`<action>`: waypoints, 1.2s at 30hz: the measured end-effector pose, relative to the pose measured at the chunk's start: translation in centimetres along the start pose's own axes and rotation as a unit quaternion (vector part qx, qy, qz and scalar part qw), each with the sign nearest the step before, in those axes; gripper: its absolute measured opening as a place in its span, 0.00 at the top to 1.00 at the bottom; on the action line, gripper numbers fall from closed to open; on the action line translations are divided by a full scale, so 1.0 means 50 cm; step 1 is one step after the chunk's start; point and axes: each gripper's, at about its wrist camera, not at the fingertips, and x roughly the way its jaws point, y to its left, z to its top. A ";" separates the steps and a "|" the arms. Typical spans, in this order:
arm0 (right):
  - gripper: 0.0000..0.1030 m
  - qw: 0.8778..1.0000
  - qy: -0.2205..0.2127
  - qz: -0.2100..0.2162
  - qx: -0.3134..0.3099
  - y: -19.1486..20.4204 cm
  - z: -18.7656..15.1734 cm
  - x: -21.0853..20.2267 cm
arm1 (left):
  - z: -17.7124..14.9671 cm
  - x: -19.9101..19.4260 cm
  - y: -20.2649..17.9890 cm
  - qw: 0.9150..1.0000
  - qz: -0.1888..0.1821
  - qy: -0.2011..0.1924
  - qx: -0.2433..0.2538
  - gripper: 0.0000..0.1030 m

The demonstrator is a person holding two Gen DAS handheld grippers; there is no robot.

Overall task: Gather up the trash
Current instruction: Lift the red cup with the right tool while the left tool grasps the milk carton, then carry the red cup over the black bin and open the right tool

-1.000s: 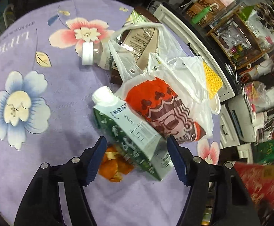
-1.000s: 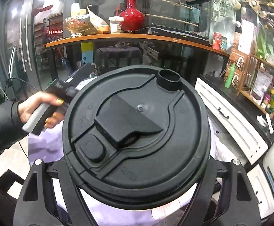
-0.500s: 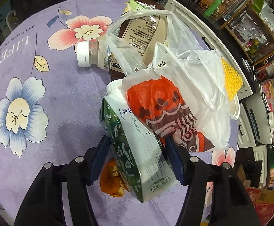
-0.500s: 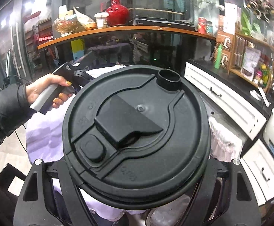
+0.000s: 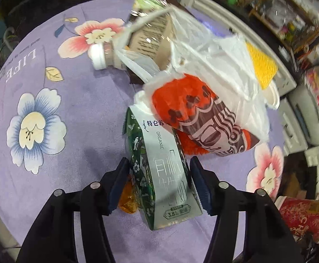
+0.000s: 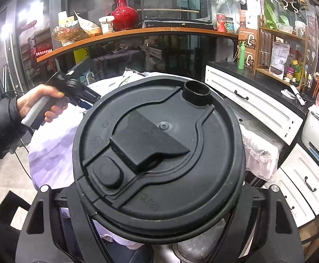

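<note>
Gripping milk carton (image 5: 163,171): left gripper (image 5: 159,183) pads flank it after closing; lift straight, clear of plastic bag (image 5: 214,65). Right gripper (image 6: 159,199) clamps black cup lid (image 6: 159,153).

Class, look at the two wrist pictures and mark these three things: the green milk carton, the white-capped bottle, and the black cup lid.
green milk carton (image 5: 159,164), left wrist view, on its silver printed face.
white-capped bottle (image 5: 98,57), left wrist view, on its white cap.
black cup lid (image 6: 159,151), right wrist view, on its flat top centre.

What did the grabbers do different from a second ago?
The left gripper swung in line with the milk carton; its jaws have just been closing and now squeeze the carton's sides. The right gripper keeps holding the black lid. The plastic bag stayed put.
</note>
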 end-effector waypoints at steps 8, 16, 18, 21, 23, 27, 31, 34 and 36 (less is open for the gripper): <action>0.23 1.000 0.004 -0.008 0.009 0.004 -0.033 -0.030 | 0.033 0.041 -0.040 0.995 0.084 0.011 0.044 0.51; 0.23 0.999 -0.010 -0.019 0.031 -0.029 -0.063 -0.057 | -0.026 -0.019 -0.022 0.997 0.055 -0.030 0.042 0.51; 0.23 0.999 -0.008 -0.024 0.041 -0.044 -0.075 -0.057 | -0.060 -0.051 -0.015 0.996 0.054 -0.057 0.047 0.52; 0.23 0.997 0.003 -0.040 0.066 -0.084 -0.102 -0.049 | -0.124 -0.094 -0.011 0.994 0.036 -0.091 0.053 0.52; 0.23 0.995 0.011 -0.055 0.081 -0.111 -0.119 -0.043 | -0.170 -0.114 -0.021 0.992 0.022 -0.110 0.057 0.52; 0.23 0.988 0.060 -0.092 0.110 -0.179 -0.170 -0.004 | -0.236 -0.134 -0.073 0.985 -0.012 -0.150 0.086 0.51; 0.23 0.976 0.115 -0.127 0.132 -0.232 -0.231 0.074 | -0.264 -0.119 -0.163 0.978 -0.061 -0.155 0.124 0.51; 0.23 0.966 0.148 -0.127 0.169 -0.276 -0.279 0.134 | -0.273 -0.099 -0.247 0.971 -0.103 -0.148 0.159 0.51; 0.23 0.956 0.175 -0.126 0.197 -0.302 -0.313 0.178 | -0.275 -0.091 -0.288 0.967 -0.118 -0.147 0.174 0.51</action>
